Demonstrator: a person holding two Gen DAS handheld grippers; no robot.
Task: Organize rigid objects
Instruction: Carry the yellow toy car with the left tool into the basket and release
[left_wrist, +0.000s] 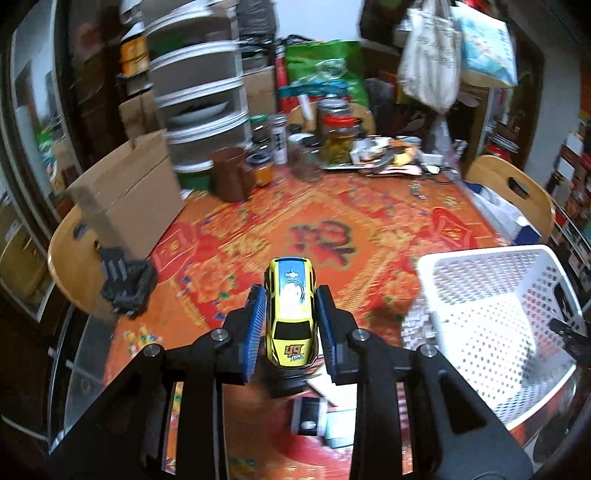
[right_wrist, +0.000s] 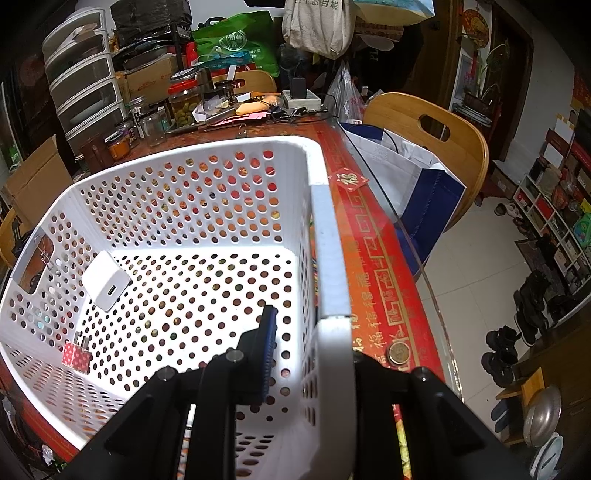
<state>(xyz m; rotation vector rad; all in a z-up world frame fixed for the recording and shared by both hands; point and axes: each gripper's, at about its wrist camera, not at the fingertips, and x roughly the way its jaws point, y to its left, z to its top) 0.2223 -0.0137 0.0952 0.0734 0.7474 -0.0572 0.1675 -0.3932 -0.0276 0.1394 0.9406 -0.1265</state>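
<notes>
My left gripper (left_wrist: 291, 317) is shut on a yellow toy car (left_wrist: 291, 314) with a blue roof stripe and holds it above the red patterned tablecloth. The white perforated basket (left_wrist: 480, 258) stands to its right. My right gripper (right_wrist: 306, 332) is shut on the basket's right wall (right_wrist: 328, 258), one blue finger (right_wrist: 267, 347) inside it, the other hidden outside it. In the basket lie a white charger (right_wrist: 105, 280) and a small red dotted plug (right_wrist: 77, 356).
A cardboard box (left_wrist: 129, 199) and a black object (left_wrist: 125, 284) sit at the left. Jars and clutter (left_wrist: 314, 144) fill the table's back. Small boxes (left_wrist: 317, 417) lie under my left gripper. A coin (right_wrist: 398, 352) lies by the table's glass edge. Wooden chairs (right_wrist: 424, 147) stand around.
</notes>
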